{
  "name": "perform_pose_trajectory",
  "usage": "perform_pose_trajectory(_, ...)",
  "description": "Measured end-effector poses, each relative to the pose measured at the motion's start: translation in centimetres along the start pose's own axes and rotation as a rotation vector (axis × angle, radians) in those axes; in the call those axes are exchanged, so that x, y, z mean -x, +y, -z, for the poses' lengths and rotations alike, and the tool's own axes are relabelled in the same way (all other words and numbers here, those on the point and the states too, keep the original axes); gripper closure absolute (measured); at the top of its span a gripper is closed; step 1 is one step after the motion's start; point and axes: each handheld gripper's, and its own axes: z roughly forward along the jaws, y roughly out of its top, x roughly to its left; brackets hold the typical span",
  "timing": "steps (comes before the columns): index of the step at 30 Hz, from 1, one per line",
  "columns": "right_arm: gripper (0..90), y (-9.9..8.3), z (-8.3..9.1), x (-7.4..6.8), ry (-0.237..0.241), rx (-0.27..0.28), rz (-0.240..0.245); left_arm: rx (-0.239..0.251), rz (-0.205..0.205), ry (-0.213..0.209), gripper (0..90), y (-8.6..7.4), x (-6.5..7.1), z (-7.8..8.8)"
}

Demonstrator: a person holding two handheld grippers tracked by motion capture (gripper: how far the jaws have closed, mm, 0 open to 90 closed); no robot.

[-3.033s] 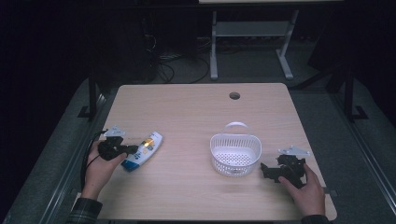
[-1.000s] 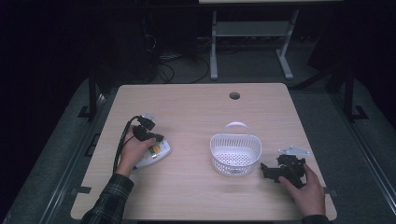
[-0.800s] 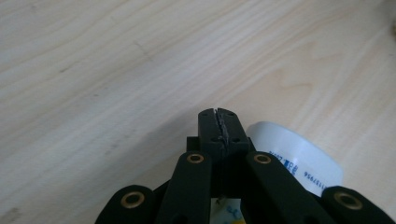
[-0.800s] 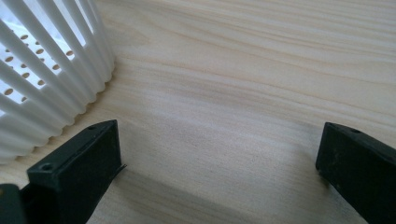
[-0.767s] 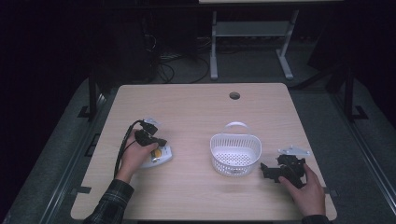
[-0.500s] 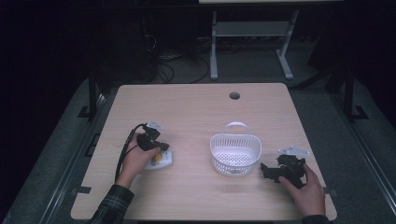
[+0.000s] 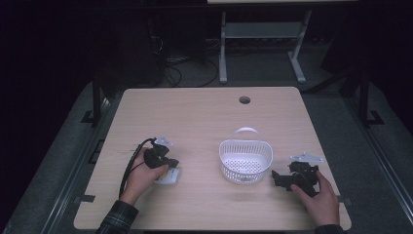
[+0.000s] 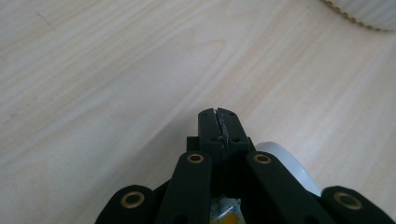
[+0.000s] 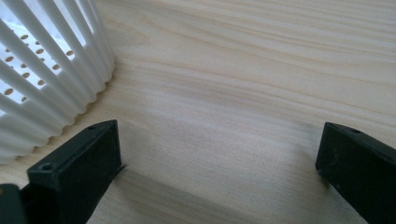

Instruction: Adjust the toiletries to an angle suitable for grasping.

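Left gripper (image 7: 165, 161) jaws closed over tube (image 7: 169, 176), right gripper (image 7: 281, 178) jaws wide beside basket (image 7: 245, 161).

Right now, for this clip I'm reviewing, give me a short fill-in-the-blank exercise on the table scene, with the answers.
1. The white basket stands between the two grippers and holds ____.
2. The right gripper has its jaws ____.
3. The left gripper has its jaws ____, tips together.
4. The white tube lies beside the ____ gripper.

Missing words: nothing; open; shut; left
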Motion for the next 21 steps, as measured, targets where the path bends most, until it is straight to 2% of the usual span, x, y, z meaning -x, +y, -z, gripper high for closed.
perform_pose_trajectory(10,0.0,0.0,0.0,0.0,0.0,0.0,0.001,0.007,-0.01,-0.027,90.0,-2.4,1.9,1.6)
perform_pose_trajectory(15,0.0,0.0,0.0,0.0,0.001,0.0,0.001,0.01,-0.013,-0.026,90.0,-2.9,2.1,1.9)
perform_pose_trajectory(19,0.0,0.0,0.0,0.0,0.001,0.0,0.0,0.035,-0.009,-0.023,90.0,-2.6,1.8,2.4)
perform_pose_trajectory(21,0.0,0.0,0.0,0.0,0.001,0.0,0.0,0.055,-0.009,-0.003,90.0,-2.8,1.6,3.5)
